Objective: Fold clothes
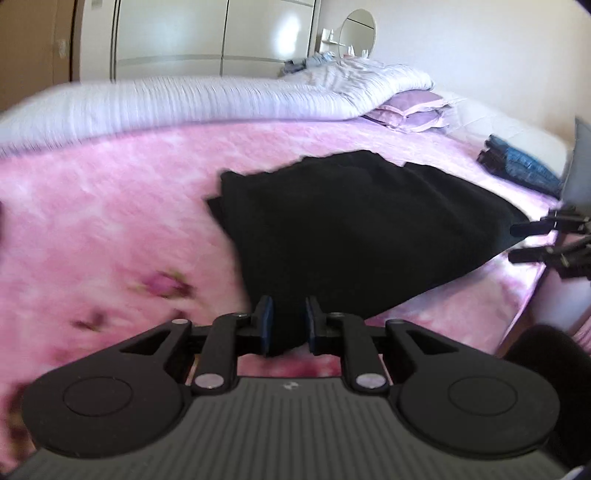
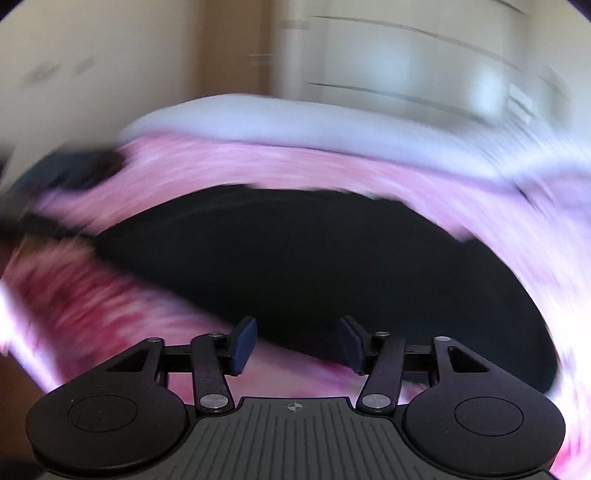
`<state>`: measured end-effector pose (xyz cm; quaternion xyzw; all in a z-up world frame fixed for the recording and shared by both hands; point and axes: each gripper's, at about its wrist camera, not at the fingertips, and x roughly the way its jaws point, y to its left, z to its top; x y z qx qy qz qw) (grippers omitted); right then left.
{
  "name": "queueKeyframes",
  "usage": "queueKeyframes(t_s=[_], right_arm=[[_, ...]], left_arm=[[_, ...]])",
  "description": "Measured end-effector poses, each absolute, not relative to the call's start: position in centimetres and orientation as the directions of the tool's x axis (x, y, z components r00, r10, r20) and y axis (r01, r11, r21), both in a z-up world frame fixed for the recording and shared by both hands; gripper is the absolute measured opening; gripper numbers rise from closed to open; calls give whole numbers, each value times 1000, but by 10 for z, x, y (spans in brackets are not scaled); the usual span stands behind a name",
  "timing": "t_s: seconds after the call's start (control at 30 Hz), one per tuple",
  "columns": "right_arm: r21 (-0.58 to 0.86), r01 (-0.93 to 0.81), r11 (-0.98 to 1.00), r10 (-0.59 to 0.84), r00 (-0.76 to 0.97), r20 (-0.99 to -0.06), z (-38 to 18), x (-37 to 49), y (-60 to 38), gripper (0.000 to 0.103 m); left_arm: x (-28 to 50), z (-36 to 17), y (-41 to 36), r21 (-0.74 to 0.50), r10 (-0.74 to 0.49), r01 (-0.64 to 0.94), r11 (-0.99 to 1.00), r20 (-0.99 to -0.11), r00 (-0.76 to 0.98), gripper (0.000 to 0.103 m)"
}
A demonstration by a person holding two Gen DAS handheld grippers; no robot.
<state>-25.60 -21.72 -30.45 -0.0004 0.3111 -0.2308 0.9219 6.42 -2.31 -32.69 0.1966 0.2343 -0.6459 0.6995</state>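
Observation:
A black garment [image 1: 351, 229] lies folded in layers on the pink flowered bedspread [image 1: 110, 206]. My left gripper [image 1: 289, 326] is at its near corner, and a fold of black cloth fills the narrow gap between the blue pads [image 1: 266, 325]. My right gripper [image 1: 511, 242] shows at the right edge of the left wrist view, beside the garment's right edge, its fingers apart. The right wrist view is blurred. There my right gripper [image 2: 297, 345] stands open over the near edge of the black garment [image 2: 314, 258], with nothing between its pads.
A ribbed white quilt [image 1: 184, 99] is bunched along the far side of the bed, with purple pillows [image 1: 410, 109] beside it. Folded jeans [image 1: 521, 168] lie at the far right. The bed's edge [image 1: 535, 291] runs down the right. White wardrobe doors [image 1: 221, 33] stand behind.

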Motion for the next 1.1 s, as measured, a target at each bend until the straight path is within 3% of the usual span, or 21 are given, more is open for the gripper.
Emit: queueKeyframes(t_s=[0.27, 0.3, 0.37, 0.4, 0.43, 0.47, 0.7, 0.93, 0.97, 1.03, 1.07, 1.1], right_arm=[[-555, -59, 830, -354, 712, -606, -355, -135, -133, 64], [-601, -98, 793, -366, 712, -599, -364, -124, -129, 64], [-667, -136, 732, -389, 721, -574, -376, -104, -126, 64], [-677, -141, 722, -393, 722, -570, -378, -95, -128, 63], [-674, -139, 726, -394, 719, -572, -378, -87, -132, 48], [-660, -135, 739, -390, 712, -583, -377, -81, -138, 7], [-560, -4, 828, -345, 784, -516, -318, -106, -168, 7], [-545, -16, 839, -319, 796, -515, -307, -127, -171, 7], [-539, -21, 842, -312, 796, -518, -307, -128, -171, 8], [-527, -28, 849, -297, 801, -520, -308, -131, -171, 8], [-516, -25, 856, -290, 804, -519, -309, -137, -169, 8], [-500, -18, 866, -281, 809, -517, -310, -143, -168, 8]], left_arm=[[65, -324, 15, 282, -812, 959, -15, -564, 153, 54], [64, -326, 16, 312, -814, 949, -37, -561, 153, 62], [61, -332, 17, 363, -824, 928, -81, -548, 143, 68], [62, -336, 15, 383, -829, 918, -101, -542, 135, 69], [62, -340, 11, 410, -833, 904, -121, -537, 132, 69], [62, -343, 6, 441, -836, 887, -140, -532, 132, 70], [53, -369, -49, 706, -897, 662, -252, -427, 114, 82], [50, -388, -125, 858, -938, 410, -310, -346, 15, 82], [50, -390, -131, 877, -942, 364, -315, -337, -4, 81], [51, -393, -143, 895, -938, 291, -339, -344, -35, 66], [52, -392, -148, 881, -922, 279, -382, -386, -43, 35], [53, -390, -153, 857, -896, 275, -436, -441, -49, 12]])
